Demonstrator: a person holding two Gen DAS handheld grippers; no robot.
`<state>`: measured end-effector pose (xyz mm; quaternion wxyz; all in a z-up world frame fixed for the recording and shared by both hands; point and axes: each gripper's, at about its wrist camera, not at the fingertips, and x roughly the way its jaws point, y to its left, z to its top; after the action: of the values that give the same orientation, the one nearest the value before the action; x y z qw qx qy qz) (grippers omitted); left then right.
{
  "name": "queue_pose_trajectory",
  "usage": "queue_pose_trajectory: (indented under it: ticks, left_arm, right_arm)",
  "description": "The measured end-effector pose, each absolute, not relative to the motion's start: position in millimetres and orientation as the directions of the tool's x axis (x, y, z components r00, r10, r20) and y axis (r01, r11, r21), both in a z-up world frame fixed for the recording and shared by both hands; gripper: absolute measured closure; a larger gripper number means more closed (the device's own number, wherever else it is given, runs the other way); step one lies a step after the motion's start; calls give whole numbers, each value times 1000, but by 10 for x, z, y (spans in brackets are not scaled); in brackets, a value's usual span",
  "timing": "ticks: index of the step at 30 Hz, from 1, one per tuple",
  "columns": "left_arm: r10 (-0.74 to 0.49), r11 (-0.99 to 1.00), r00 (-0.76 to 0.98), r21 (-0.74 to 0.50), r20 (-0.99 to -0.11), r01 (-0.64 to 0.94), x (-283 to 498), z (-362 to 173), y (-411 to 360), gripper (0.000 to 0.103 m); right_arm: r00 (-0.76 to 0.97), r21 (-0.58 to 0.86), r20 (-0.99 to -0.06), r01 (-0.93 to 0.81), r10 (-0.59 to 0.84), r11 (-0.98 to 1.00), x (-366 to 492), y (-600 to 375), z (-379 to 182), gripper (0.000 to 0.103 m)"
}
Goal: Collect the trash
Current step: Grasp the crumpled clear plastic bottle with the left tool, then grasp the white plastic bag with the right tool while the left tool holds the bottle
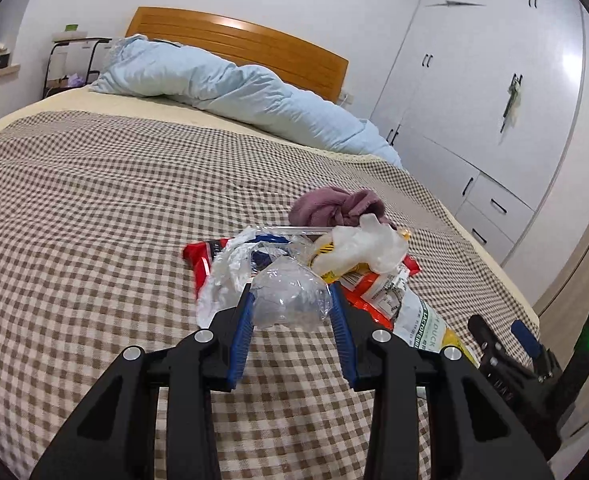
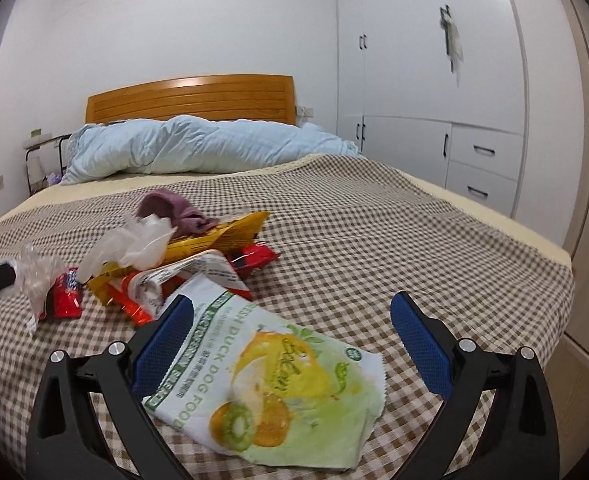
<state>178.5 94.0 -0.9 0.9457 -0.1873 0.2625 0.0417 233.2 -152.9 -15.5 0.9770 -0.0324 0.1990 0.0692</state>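
My left gripper (image 1: 291, 290) is shut on a crumpled clear plastic wrapper (image 1: 290, 300), held just above the checked bedspread (image 1: 94, 220). Behind it lies a heap of trash: a red packet (image 1: 200, 258), a white plastic bag (image 1: 368, 246) and an orange-and-white packet (image 1: 374, 292). My right gripper (image 2: 292, 304) stands wide open and low over the bed. A green-and-white dog food bag (image 2: 278, 380) lies flat between its jaws, and the pads do not press on it. In the right wrist view the clear wrapper (image 2: 34, 276) shows at the far left.
A purple cloth (image 2: 170, 208) lies behind the heap, next to a yellow bag (image 2: 230, 232). A light blue duvet (image 2: 198, 144) is bunched against the wooden headboard (image 2: 190, 98). White wardrobes (image 2: 434, 80) stand to the right, past the bed's edge (image 2: 494, 220).
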Motion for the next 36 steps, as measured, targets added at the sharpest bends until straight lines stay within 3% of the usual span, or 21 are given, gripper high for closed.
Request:
queue_pose_trajectory:
  ticks: [10,21,36]
  left_arm:
    - [14,919,866,-335,-500,-208,1601,42,1088,69]
    - [-44,911,861,-373,-507,-174,1602,1,1247,68]
    - [-62,884,875,-434,-480,-176,1678,23,1353,68]
  right_arm:
    - [908,-55,-408,-131,98,990,2256,-1334,-175,8]
    - [872,-50,-447,-247,199,968,2277,-1045,-75,8]
    - [849,-110,-500,-256,169,960,2941,-127,105,8]
